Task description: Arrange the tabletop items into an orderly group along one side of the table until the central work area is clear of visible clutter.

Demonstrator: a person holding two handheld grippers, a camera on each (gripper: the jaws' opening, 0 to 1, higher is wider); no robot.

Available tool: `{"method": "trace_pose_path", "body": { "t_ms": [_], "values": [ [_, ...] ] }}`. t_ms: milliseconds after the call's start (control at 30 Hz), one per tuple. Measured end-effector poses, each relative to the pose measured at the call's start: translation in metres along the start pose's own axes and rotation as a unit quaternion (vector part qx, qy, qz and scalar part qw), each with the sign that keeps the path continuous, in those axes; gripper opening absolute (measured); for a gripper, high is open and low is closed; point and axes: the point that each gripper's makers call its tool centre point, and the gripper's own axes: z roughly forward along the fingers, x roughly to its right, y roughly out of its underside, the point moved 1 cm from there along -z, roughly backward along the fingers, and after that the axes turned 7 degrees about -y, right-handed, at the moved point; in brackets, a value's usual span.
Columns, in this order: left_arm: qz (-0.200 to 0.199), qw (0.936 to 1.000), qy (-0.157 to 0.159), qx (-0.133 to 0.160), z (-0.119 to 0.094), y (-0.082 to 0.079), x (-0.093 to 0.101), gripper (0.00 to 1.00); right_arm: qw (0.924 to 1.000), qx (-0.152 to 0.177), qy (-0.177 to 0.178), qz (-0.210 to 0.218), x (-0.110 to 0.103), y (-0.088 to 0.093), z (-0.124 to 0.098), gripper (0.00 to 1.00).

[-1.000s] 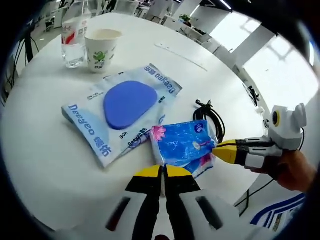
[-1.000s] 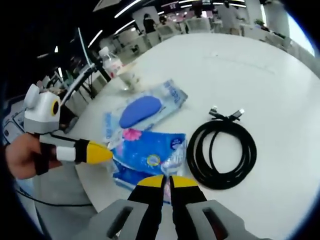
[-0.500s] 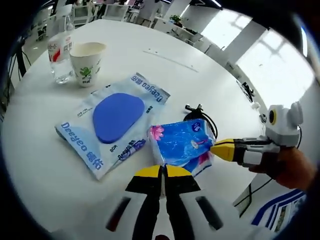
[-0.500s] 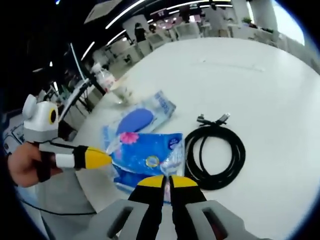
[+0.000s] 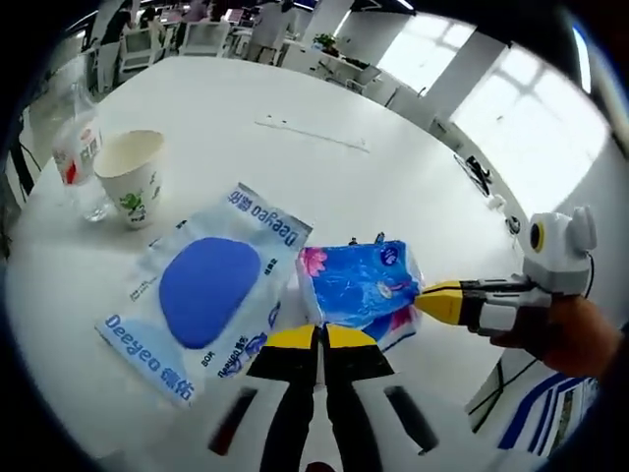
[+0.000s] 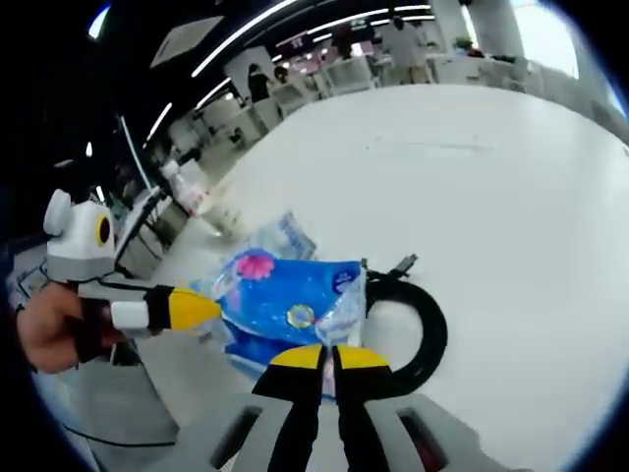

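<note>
Gripping the tissue pack (image 5: 356, 287) from opposite edges, the left gripper (image 5: 316, 339) and right gripper (image 6: 329, 352) both have jaws closed on it, lifted above the table (image 5: 324, 108). At ten o'clock lie the blue pouch (image 5: 208, 291), then the paper cup (image 5: 130, 179) and bottle (image 5: 81, 157); a black cable (image 6: 418, 329) lies beneath.

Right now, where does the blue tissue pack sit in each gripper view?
Left gripper view: blue tissue pack just right of centre, directly above this view's jaws, right hand-held gripper at its right edge.
Right gripper view: pack centre-left, above the jaws, partly covering the black cable.
Shared landmark: the Deeyeo packet.
</note>
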Motion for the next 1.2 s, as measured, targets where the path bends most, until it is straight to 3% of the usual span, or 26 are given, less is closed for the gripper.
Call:
{"method": "trace_pose_path", "body": {
  "t_ms": [100,433,967,1200],
  "values": [
    [0.009,0.9999,0.005,0.004,0.006,-0.016,0.011,0.0,0.9999,0.008,0.007,0.002,-0.001,-0.01,-0.003,0.0],
    [0.026,0.9994,0.02,0.013,0.017,-0.054,0.04,0.0,0.9992,0.028,0.026,0.008,0.042,-0.049,-0.01,0.0],
    [0.043,0.9985,0.032,0.009,0.044,-0.095,0.062,0.0,0.9986,0.036,0.039,0.004,0.081,-0.086,-0.014,0.0],
    [0.041,0.9986,0.034,0.008,0.053,-0.103,0.068,0.0,0.9983,0.038,0.044,-0.001,0.097,-0.1,-0.012,0.0]
  ]
}}
